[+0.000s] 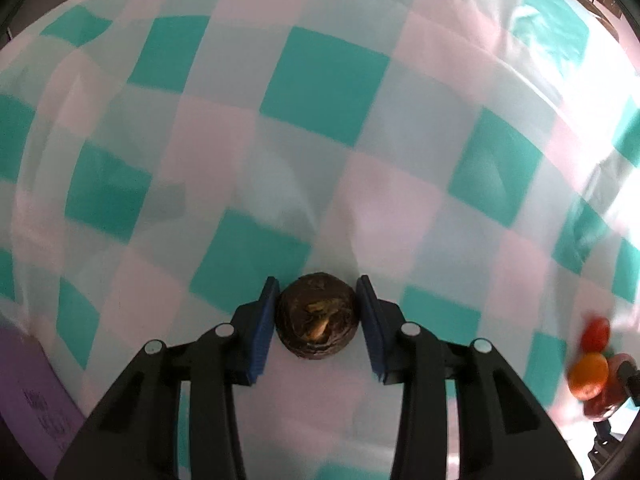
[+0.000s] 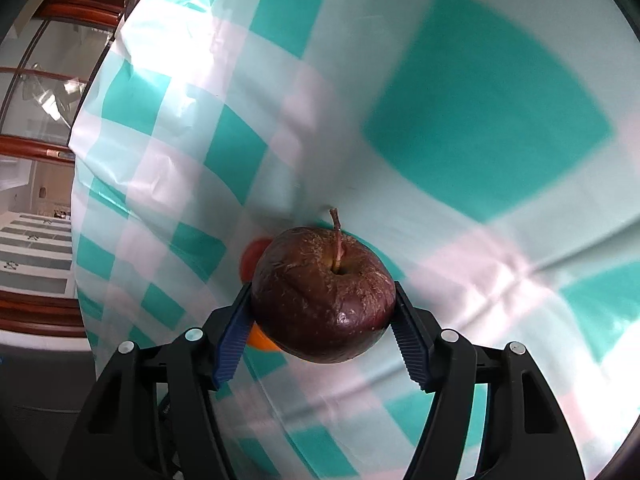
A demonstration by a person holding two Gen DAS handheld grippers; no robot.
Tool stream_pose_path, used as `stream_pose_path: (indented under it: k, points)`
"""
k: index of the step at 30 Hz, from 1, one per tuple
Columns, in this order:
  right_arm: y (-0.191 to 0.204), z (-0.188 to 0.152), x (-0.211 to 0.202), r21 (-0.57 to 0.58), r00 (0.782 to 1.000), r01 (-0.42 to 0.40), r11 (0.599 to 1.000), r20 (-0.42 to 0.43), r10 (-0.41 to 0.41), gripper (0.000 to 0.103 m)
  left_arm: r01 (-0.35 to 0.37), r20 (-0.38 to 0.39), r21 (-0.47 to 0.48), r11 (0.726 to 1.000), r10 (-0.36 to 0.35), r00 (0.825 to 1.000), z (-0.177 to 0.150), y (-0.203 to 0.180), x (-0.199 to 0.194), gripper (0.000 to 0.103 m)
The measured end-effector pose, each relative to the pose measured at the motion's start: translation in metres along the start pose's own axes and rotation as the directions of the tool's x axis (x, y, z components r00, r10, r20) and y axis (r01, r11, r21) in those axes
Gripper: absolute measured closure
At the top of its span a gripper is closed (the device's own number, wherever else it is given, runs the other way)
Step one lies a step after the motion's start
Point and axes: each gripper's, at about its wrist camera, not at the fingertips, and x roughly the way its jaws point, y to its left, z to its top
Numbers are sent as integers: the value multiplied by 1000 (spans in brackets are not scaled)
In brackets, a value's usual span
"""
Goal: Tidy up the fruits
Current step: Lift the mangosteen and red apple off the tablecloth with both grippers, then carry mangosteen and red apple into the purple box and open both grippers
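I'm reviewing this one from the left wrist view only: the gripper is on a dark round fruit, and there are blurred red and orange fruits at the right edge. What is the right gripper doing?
Observer: The right gripper has a dark red apple between its pads, which touch it on both sides.
Operator: Which way up is the apple?
Observer: Its stem sticks up, tilted a little towards the camera.
Operator: Is anything close to it?
Observer: An orange fruit peeks out below the apple and a red fruit sits behind it.
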Motion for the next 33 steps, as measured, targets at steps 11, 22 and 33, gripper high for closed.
stream_pose_path:
  k: [11,22,33]
  points:
    - [-47,-29,-52,-143,997,17,990,-77,-28,38,63,-9,100,993,-62,998,-88,-27,-65,63]
    - [-83,-70,-103,-435,977,-20,900,-198,-74,38,73,3,276,958,-77,997,-227,-64,-131,63]
    - [-61,-100,-135,-547,961,-172,819,-274,19,38,9,101,263,965,-37,994,-282,-45,-179,63]
